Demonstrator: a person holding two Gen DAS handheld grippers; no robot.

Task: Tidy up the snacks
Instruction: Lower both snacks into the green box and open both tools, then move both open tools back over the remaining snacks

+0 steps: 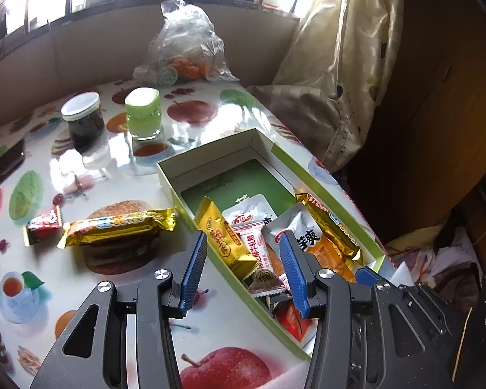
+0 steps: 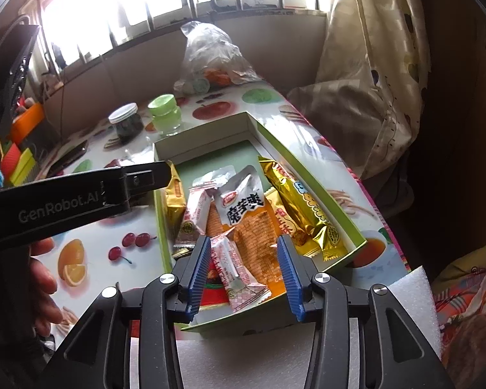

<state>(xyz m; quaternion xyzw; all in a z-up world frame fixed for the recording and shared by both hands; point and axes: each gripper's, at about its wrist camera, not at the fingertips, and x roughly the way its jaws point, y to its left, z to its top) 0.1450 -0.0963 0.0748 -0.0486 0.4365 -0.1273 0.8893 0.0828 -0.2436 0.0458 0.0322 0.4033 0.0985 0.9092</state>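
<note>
Fingers (image 1: 196,259) of our left gripper (image 1: 243,265) stand spread and empty above the near edge of the green box (image 1: 168,175); the right gripper (image 2: 243,265) is likewise spread, holding nothing, over the packets already inside. Two snacks are left on the tabletop (image 1: 120,291), just left of the box: a long gold bar (image 1: 116,228) and a small red packet (image 1: 43,225). We judge both light, with slick, crinkly foil that slides under a shallow pinch. The bar looks stiff enough to take across its middle, fingers on the long sides. The red packet is softer; we would pinch its body, not the crimped end.
</note>
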